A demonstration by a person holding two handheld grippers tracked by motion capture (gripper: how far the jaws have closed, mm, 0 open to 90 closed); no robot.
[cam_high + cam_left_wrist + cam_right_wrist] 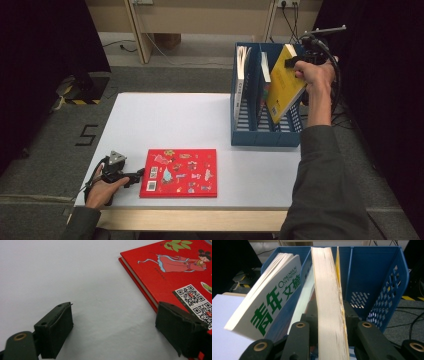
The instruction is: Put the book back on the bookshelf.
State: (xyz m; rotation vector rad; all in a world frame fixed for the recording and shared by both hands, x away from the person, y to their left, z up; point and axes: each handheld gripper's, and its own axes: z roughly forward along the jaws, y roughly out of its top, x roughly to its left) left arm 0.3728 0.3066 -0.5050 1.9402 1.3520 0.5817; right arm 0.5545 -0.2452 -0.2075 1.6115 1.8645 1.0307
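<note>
White rectangular table top [190, 120], grey carpeted floor [45, 150] with a black digit 5 marking [86, 135], yellow-and-black striped floor tape [75, 101], light wooden furniture legs [137, 30] behind the table, black cables [290, 20] trailing from a wall socket, dark curtains [45, 45] on both sides

upper left and centre of high view: desk [165, 120] bare, wide passage. lower centre: red book [179, 173] lies flat; left gripper [141, 174] just beside its left edge, jaws spread, one over book edge. upper right: blue file rack [250, 131] stands upright, dividers splitting it into narrow slots. white book [240, 80] fills left slot. yellow book [283, 84], clamped in right gripper [290, 63], tilts across right slots. right gripper view: rightmost slot beside yellow book open.
</note>
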